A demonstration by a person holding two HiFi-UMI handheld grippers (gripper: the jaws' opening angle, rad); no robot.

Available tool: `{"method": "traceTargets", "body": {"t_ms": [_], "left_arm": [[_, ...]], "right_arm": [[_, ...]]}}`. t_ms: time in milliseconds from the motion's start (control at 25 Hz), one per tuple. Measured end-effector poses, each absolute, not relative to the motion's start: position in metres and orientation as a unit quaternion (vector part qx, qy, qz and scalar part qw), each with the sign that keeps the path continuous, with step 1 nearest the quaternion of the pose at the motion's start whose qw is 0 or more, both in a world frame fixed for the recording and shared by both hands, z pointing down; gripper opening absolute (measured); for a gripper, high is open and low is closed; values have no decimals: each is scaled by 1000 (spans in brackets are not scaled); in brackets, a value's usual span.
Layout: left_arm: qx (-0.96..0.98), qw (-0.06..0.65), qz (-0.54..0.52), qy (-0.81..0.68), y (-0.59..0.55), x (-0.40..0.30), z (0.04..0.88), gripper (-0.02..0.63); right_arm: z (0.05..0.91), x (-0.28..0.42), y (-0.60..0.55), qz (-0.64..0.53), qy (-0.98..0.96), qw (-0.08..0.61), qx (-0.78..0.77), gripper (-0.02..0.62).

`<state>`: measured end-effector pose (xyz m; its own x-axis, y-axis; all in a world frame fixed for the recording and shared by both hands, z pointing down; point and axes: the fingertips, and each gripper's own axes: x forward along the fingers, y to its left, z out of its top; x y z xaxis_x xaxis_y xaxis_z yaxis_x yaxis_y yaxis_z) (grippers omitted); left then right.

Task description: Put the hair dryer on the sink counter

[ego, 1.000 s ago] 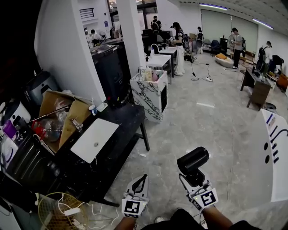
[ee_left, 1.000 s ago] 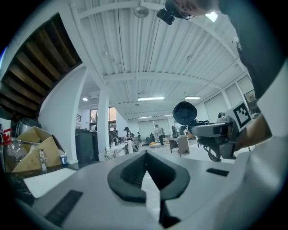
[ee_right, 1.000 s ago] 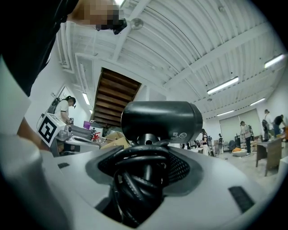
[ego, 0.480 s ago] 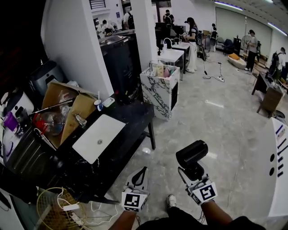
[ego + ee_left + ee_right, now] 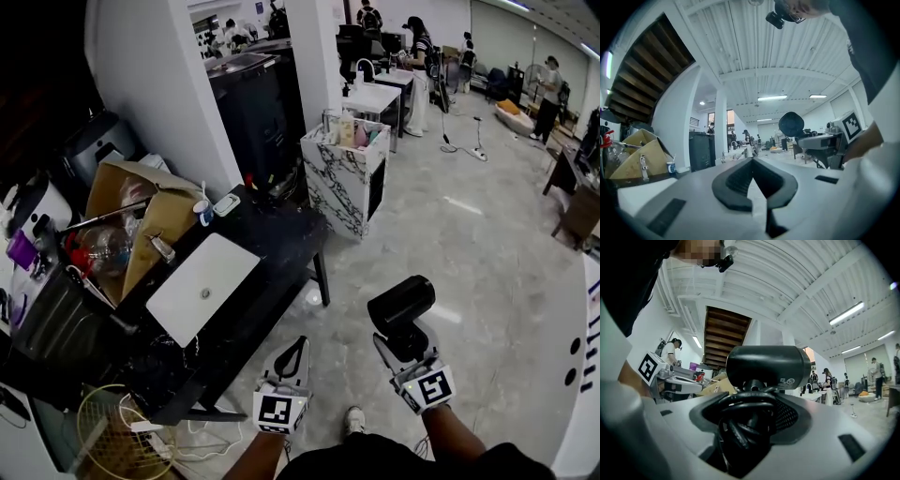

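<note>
A black hair dryer (image 5: 401,305) with its cord coiled round the handle stands up out of my right gripper (image 5: 398,345), whose jaws are shut on the handle and cord. In the right gripper view the hair dryer's barrel (image 5: 768,366) lies crosswise above the jaws of my right gripper (image 5: 750,420). My left gripper (image 5: 292,354) is held level beside it, shut with nothing in it; its pads meet in the left gripper view (image 5: 752,161). Both hang over the grey floor. Far ahead stands a white counter with a faucet (image 5: 378,95).
A black table (image 5: 281,248) at the left carries a white laptop (image 5: 202,286) and a cardboard box (image 5: 141,225). A marble cabinet (image 5: 342,173) stands ahead beside a white pillar (image 5: 178,103). A wire basket (image 5: 112,436) sits low left. People stand at the back.
The person has walked forward: the table and the marble cabinet have come nearer and lower in the head view. Both grippers travel along, the right one still holding the hair dryer.
</note>
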<state>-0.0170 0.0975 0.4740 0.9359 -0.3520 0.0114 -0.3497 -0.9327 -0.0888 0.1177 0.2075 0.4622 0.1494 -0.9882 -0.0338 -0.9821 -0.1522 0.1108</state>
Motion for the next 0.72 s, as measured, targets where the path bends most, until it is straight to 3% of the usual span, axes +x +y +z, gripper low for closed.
{"method": "traceTargets", "body": {"t_ms": [720], "left_arm": [[-966, 14, -32, 257, 36, 20, 492, -5]], "right_arm": [[477, 178, 136, -35, -707, 30, 706, 273]]}}
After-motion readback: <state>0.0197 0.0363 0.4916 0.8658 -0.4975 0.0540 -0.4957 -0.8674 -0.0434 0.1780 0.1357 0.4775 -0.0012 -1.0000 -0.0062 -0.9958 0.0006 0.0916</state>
